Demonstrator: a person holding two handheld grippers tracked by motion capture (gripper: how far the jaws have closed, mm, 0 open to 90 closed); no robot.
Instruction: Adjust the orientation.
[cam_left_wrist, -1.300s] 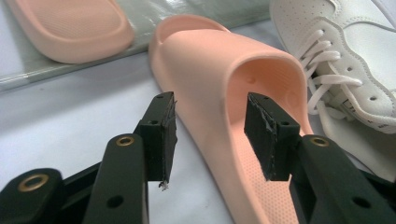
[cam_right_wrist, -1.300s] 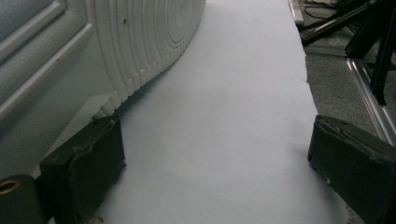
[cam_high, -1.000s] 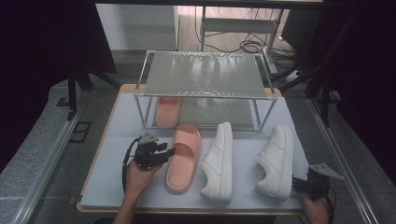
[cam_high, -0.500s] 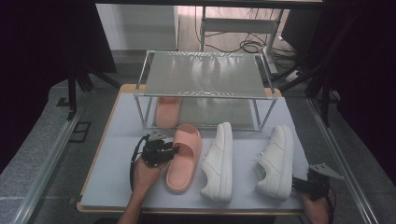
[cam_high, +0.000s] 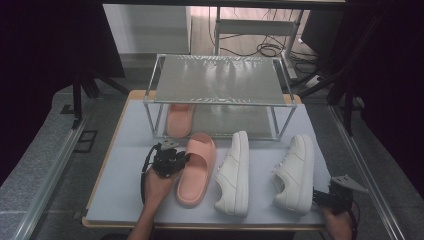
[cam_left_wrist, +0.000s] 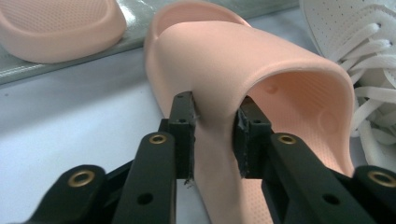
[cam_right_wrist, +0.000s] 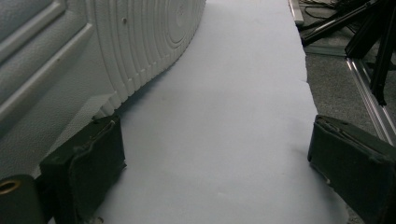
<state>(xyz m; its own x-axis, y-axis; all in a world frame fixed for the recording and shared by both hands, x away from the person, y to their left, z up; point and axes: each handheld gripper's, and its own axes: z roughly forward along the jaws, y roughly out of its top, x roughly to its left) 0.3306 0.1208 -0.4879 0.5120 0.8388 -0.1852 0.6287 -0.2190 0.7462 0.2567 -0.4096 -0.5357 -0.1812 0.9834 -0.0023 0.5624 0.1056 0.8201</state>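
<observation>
While clamped, left gripper (cam_high: 181, 159): jaws pinch the side wall of the pink slide's (cam_high: 195, 169) strap, seen close in the left gripper view (cam_left_wrist: 212, 135).
Pink slide: on the table (cam_high: 120, 165), left of centre, near the front edge.
White sneakers (cam_high: 235, 172): lying right of the slide.
Right gripper (cam_high: 320, 196): at the front right corner, jaws wide apart, nothing between them, beside the right sneaker's (cam_high: 295, 172) heel.

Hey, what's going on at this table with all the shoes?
A person is handling shoes with a hand-held gripper in each hand. The left hand-held gripper is shut on the side of the strap of a pink slide sandal lying on the table. Its mate, the other pink slide, sits under the small metal shoe rack. Two white sneakers lie to the right: the middle sneaker and the right sneaker. The right hand-held gripper rests open beside the right sneaker's heel, holding nothing.
</observation>
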